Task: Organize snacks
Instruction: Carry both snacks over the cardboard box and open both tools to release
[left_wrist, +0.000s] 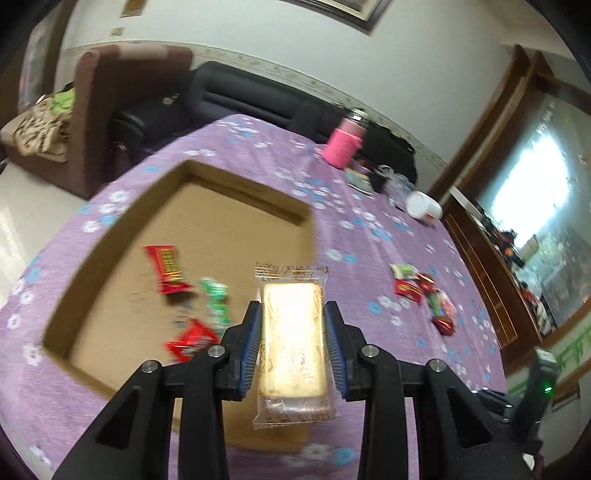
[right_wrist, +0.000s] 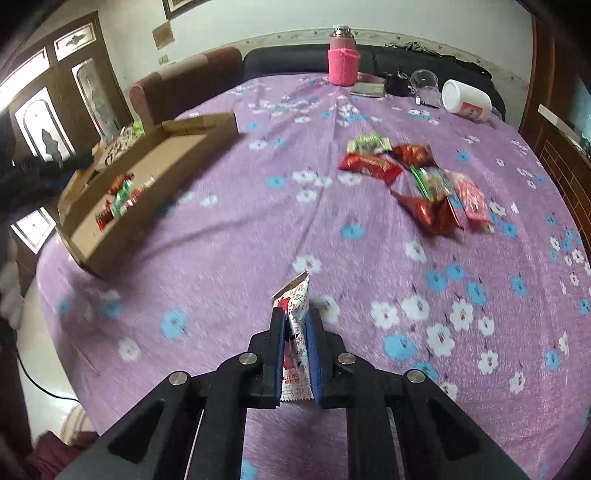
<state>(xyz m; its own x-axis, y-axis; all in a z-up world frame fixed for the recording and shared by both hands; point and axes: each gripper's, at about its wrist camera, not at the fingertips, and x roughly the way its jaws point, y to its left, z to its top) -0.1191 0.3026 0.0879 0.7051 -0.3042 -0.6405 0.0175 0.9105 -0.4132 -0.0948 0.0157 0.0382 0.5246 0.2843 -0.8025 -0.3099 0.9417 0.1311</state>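
My left gripper (left_wrist: 293, 314) is shut on a clear-wrapped pale cake bar (left_wrist: 293, 339) and holds it above the near right edge of an open cardboard box (left_wrist: 236, 206). Red and green snack packets (left_wrist: 168, 271) lie inside the box. My right gripper (right_wrist: 295, 319) is shut on a white and red snack packet (right_wrist: 295, 306) and holds it above the purple flowered tablecloth (right_wrist: 229, 229). A loose pile of red and green snack packets (right_wrist: 417, 181) lies on the table to the right; it also shows in the left wrist view (left_wrist: 424, 295). The box (right_wrist: 155, 166) sits at the left.
A pink-sleeved flask (right_wrist: 343, 59), a white plastic jar on its side (right_wrist: 467, 100), a clear cup (right_wrist: 424, 82) and small dark items stand at the table's far edge. A dark sofa (left_wrist: 236, 96) and a brown armchair (left_wrist: 110, 96) stand behind the round table.
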